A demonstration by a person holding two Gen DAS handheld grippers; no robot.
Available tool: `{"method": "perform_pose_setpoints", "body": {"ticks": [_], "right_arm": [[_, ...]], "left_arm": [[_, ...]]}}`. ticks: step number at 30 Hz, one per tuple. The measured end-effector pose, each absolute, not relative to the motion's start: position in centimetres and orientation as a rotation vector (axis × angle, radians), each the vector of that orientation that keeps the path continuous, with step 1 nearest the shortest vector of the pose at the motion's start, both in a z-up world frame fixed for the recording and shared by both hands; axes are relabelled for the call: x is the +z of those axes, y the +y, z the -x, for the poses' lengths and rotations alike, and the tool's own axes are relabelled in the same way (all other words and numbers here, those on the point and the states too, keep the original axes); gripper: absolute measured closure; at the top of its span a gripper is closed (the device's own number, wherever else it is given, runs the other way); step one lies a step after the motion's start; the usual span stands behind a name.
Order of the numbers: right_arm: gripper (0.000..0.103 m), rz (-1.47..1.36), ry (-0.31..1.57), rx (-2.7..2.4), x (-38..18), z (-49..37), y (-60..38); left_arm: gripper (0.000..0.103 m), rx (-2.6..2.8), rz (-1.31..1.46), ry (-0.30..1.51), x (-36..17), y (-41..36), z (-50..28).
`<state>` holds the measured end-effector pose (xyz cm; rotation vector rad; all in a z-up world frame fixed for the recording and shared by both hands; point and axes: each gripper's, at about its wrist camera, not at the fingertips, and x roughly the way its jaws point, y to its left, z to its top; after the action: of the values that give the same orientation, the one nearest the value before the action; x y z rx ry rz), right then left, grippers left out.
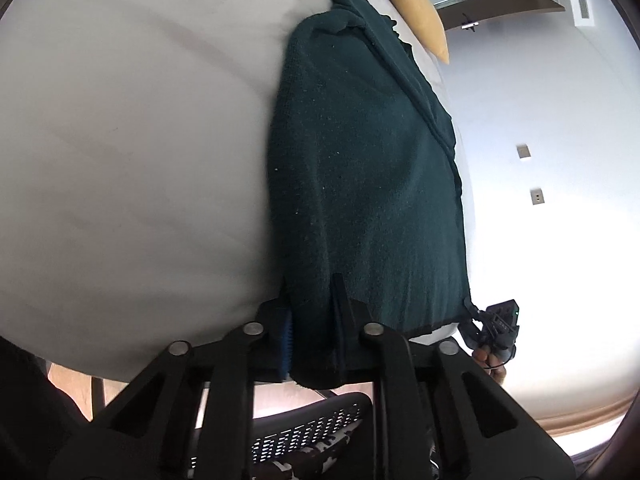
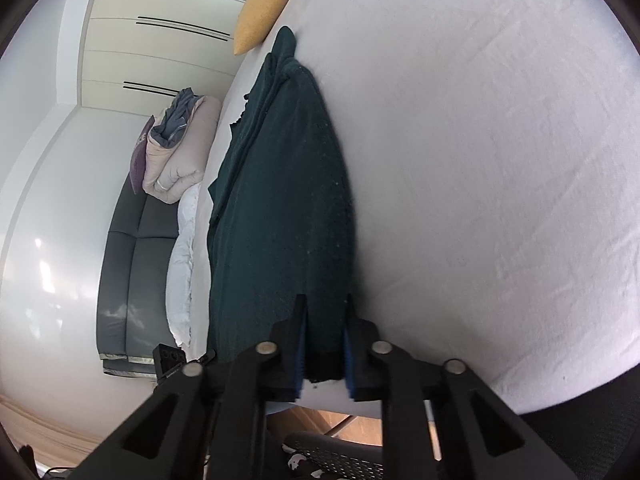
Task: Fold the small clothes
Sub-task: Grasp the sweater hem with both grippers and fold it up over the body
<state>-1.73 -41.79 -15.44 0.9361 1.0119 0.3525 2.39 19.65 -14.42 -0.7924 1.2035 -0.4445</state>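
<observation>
Both jaws are narrowed onto cloth: our left gripper (image 1: 312, 320) pinches one near corner of the dark green knitted sweater (image 1: 368, 184), its blue-padded fingers (image 1: 285, 338) pressed against the fabric on either side, and our right gripper (image 2: 325, 344) clamps the near hem of the same sweater (image 2: 280, 208), with cloth filling the narrow gap between its blue pads. Taking the sweater as our landmark, it lies stretched lengthwise across the white sheeted bed (image 1: 132, 152), its hem at the bed's near edge and its collar end far from us. On one side of the sweater we see a wide, bare stretch of sheet; on the other only a thin strip of bed before the edge drops away toward the pale wall. Beyond the sweater's far end a yellow cushion (image 1: 416, 12) rests on the bed, partly cut off by the frame. In the right wrist view, past the sweater's narrow side, a grey sofa (image 2: 132, 248) carries a bundle of folded pale bedding (image 2: 180, 152). In the left wrist view, at the sweater's other near corner, the right gripper appears small and dark, too tiny for us to read its jaws there. Below the near bed edge a black mesh chair (image 1: 304, 432) shows, mostly hidden behind the left gripper's linkage.
</observation>
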Motion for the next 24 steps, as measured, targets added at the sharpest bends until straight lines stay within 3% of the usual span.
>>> {"method": "perform_pose_setpoints", "body": {"ticks": [10,24], "right_arm": [[0.093,-0.877,0.980,0.400,-13.1,1.2,-40.0],[0.093,-0.906,0.842,0.505,-7.9,-2.7,-38.5]], "left_arm": [[0.094,-0.502,0.948,1.131,-14.0,20.4,-2.4],[0.094,-0.613,1.080,0.945,-7.8,20.2,-7.8]]}}
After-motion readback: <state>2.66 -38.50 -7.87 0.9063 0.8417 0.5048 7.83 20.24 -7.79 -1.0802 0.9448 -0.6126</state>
